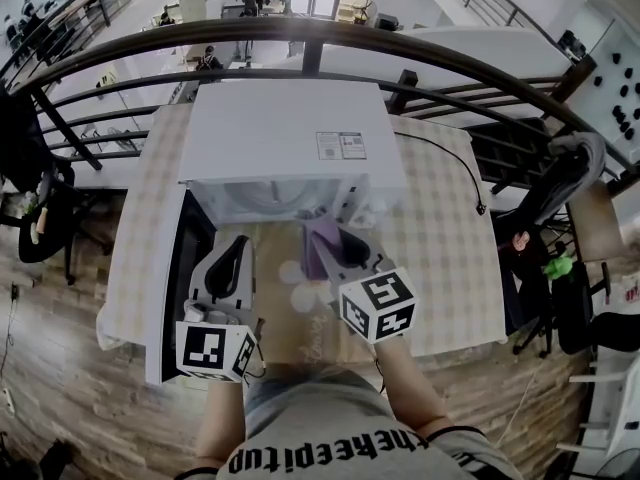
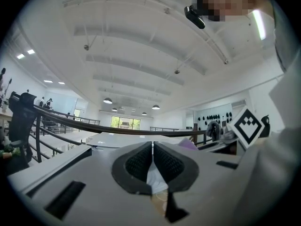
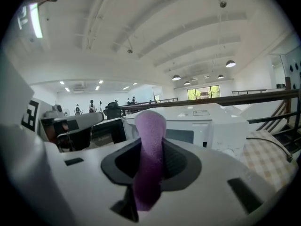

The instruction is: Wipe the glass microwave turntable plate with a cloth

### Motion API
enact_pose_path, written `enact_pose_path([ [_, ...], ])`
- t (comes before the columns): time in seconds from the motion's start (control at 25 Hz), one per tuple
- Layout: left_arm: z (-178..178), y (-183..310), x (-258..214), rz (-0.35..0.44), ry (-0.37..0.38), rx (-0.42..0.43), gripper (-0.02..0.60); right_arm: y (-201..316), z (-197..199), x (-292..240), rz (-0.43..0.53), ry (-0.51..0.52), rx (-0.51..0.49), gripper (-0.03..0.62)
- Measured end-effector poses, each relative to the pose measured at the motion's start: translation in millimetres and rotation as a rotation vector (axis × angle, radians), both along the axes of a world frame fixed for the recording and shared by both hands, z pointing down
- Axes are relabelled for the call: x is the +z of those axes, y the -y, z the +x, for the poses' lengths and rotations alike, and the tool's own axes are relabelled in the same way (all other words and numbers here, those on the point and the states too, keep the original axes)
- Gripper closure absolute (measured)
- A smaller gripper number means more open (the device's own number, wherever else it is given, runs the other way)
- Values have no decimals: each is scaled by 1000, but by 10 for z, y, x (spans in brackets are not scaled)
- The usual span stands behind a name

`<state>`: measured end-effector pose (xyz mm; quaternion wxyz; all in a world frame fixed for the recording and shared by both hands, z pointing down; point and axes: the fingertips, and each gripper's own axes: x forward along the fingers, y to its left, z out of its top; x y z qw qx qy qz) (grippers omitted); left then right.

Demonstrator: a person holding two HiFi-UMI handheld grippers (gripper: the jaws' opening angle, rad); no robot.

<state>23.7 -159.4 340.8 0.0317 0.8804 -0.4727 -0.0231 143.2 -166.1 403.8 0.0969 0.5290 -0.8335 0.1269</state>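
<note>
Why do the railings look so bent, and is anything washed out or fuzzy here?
Head view: the wide lens bows the railing into an arc, and the microwave top is washed out. Left gripper view: black corners. Right gripper view: the purple cloth near the lens looks soft.

Pale patches (image 1: 292, 273) between the two grippers are looking too faint to name. The left gripper (image 2: 152, 147) is keeping its jaws almost together, blurring whatever pale thing sits in the slit. The right gripper (image 3: 150, 147) is covering the purple cloth's (image 3: 150, 124) lower end. The microwave's (image 1: 290, 128) top is hiding most of its inside. The bottom edge is cutting off the person (image 1: 330, 438).
</note>
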Motion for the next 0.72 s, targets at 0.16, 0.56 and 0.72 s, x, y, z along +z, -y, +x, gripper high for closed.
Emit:
enact_pose_path([
  [0.16,22,-79,-34,21,2,15,569,-121,26,-173,45,16,13,488],
  [0.56,33,-244,-212,46,11,23,569,-378,101,-522,134,48,44,488],
  [0.72,45,-289,-259,59,12,30,569,-466,165,-613,167,55,75,490],
])
